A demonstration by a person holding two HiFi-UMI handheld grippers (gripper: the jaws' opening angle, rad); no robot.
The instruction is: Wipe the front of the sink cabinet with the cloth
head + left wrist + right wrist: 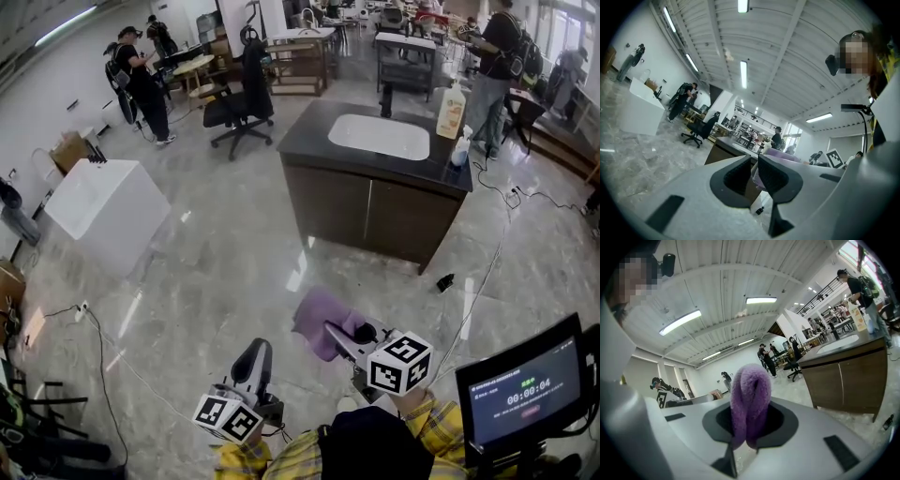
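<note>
- Right gripper [749, 427]: jaws pinching a folded purple cloth [750, 390], which stands up between them;
- Left gripper [755, 176]: jaws a narrow gap apart, nothing between them; held low, near the right one;
- Sink cabinet [366, 211]: dark brown, two doors closed; white sink [380, 136] set in its black top; a bottle [451, 111] at the top's right end;
- Cloth held over the floor [216, 272], well apart from the cabinet front.
</note>
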